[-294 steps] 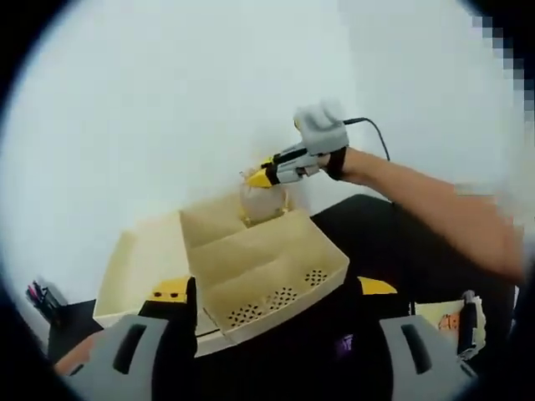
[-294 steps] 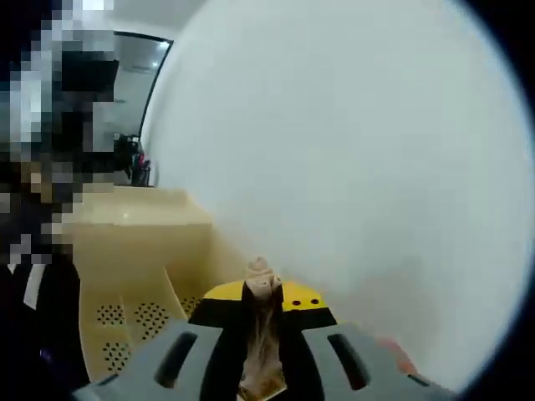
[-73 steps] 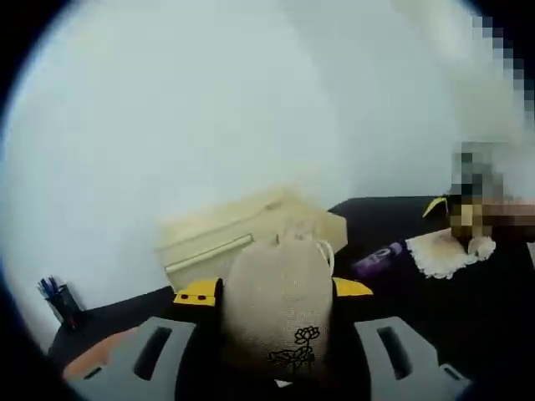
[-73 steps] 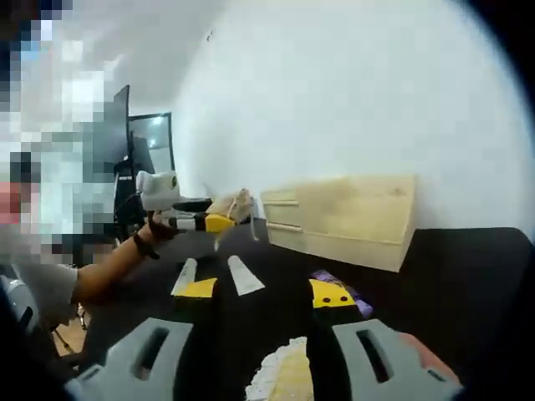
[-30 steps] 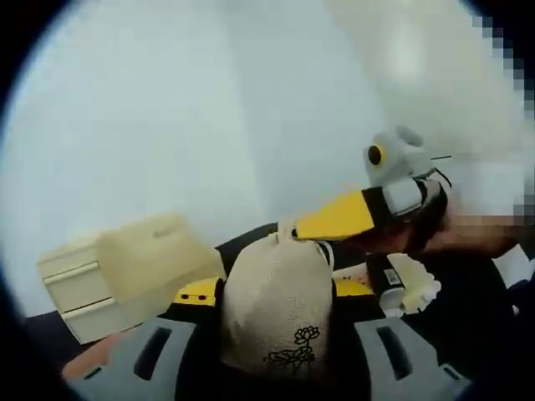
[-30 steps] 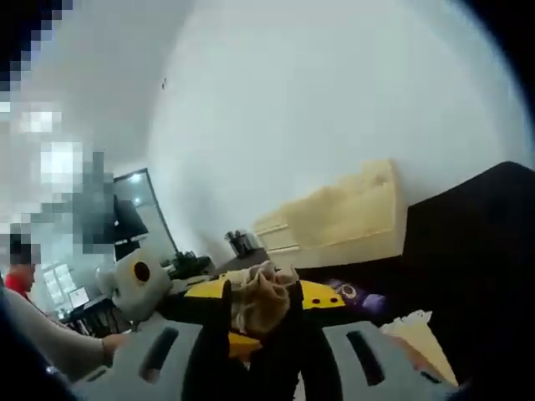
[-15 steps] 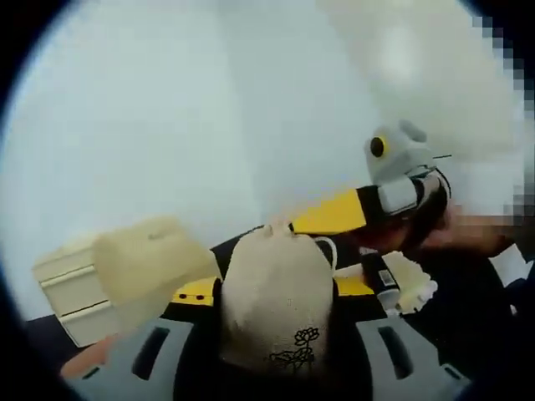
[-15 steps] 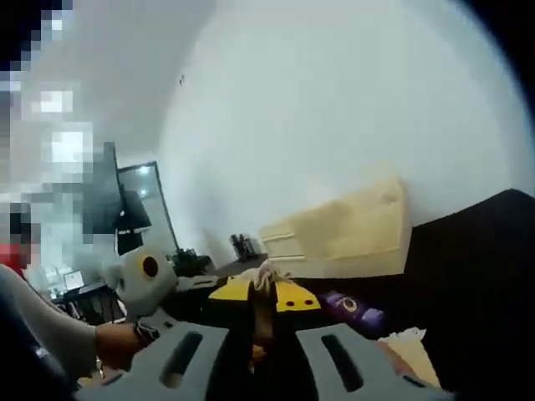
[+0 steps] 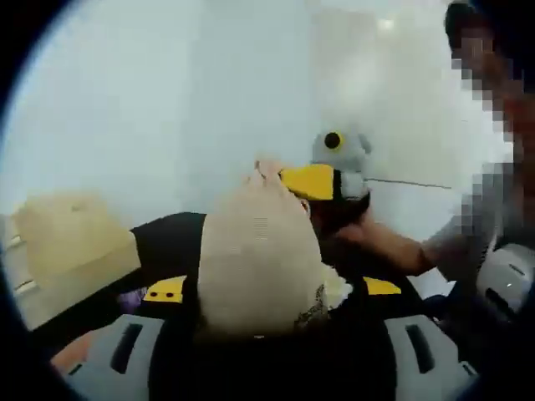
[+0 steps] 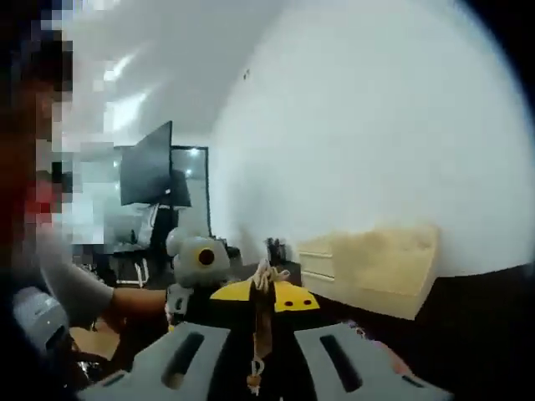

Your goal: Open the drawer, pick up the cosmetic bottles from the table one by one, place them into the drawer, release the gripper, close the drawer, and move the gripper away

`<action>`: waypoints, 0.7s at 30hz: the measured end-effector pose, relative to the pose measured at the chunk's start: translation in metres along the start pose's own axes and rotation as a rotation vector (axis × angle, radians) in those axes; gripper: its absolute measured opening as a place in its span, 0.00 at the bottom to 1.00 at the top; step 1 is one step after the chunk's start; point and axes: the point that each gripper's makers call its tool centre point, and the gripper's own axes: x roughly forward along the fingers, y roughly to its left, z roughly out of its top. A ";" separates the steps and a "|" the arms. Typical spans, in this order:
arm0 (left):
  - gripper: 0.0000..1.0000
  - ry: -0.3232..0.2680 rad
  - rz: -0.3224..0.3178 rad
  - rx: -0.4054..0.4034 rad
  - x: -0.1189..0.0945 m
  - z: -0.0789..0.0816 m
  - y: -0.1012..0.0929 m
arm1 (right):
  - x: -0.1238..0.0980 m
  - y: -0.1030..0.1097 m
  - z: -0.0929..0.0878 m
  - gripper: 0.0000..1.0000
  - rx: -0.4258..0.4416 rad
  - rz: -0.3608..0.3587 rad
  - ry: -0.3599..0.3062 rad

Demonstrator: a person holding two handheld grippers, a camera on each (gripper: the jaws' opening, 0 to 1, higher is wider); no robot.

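Observation:
A beige cloth pouch with a small flower print sits between the jaws of my left gripper, which is shut on its body. My right gripper comes in from the right, its yellow tips pinched on the pouch's gathered neck. In the right gripper view, my right gripper is shut on the pouch's drawstring, which hangs between the jaws. The cream drawer cabinet stands at the left with its drawers closed, and appears again as the cabinet at the right. A bit of a purple bottle lies on the black table.
The black table runs under both grippers. A person's hand and sleeve hold the right gripper. A dark monitor and a pen holder stand beyond the cabinet. A white wall is behind.
Both views have swung, so the cabinet now sits further left in the left gripper view. Both grippers stay shut on the pouch, whose neck looks pulled up higher by the right one.

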 end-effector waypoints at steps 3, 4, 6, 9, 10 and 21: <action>0.79 -0.008 -0.030 -0.014 -0.006 0.003 0.001 | 0.000 0.020 -0.001 0.03 -0.038 0.092 0.010; 0.81 -0.011 -0.032 -0.010 -0.008 0.004 0.001 | 0.000 0.027 -0.003 0.03 -0.050 0.122 0.021; 0.83 -0.008 -0.011 0.003 -0.012 0.003 0.005 | 0.000 0.035 -0.006 0.03 -0.083 0.156 0.039; 0.89 0.004 -0.019 0.024 -0.016 0.000 0.004 | 0.001 0.048 -0.018 0.03 -0.137 0.204 0.097; 0.91 0.012 -0.036 0.032 -0.017 -0.002 0.000 | 0.002 0.051 -0.021 0.03 -0.151 0.216 0.107; 0.68 0.126 -0.285 0.006 -0.005 -0.036 -0.055 | -0.001 0.081 -0.037 0.04 -0.159 0.367 0.161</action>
